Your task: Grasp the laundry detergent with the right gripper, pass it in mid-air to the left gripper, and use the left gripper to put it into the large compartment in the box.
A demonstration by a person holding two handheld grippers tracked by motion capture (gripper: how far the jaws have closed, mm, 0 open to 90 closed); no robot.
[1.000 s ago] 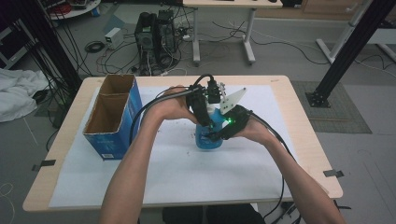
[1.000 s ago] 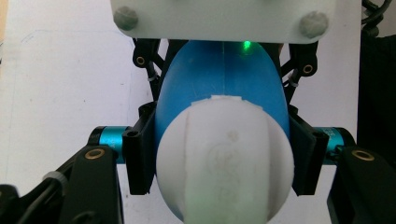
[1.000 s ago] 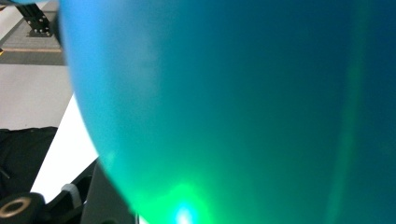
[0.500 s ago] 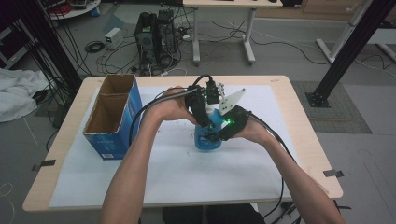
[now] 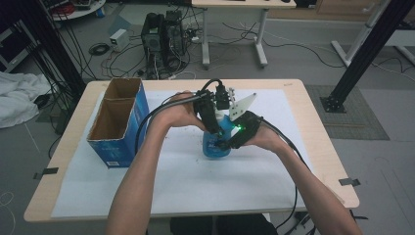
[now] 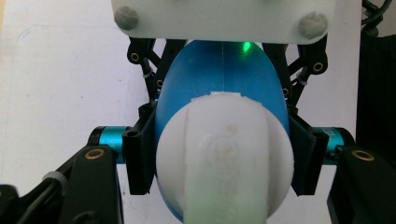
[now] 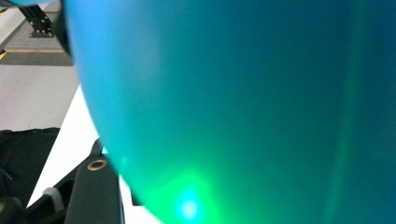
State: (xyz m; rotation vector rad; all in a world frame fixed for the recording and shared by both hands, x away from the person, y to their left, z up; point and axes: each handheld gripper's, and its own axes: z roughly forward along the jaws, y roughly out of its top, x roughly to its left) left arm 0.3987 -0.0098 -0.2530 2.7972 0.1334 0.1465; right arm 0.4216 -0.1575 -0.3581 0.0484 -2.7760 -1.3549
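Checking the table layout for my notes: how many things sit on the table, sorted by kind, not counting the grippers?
Blue spray bottle: 1
Blue cardboard box: 1
White paper sheet: 1
Total: 3

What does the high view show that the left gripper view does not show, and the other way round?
High view: the whole table, the open blue cardboard box at its left, both of the person's forearms, the right gripper low beside the blue bottle, and the room's floor with cables.

Left gripper view: the bottle's white cap from close up, with the left gripper clamped on the bottle just under it, one jaw pressing each side.

Both: the blue bottle, the left gripper and the white sheet that covers the table.
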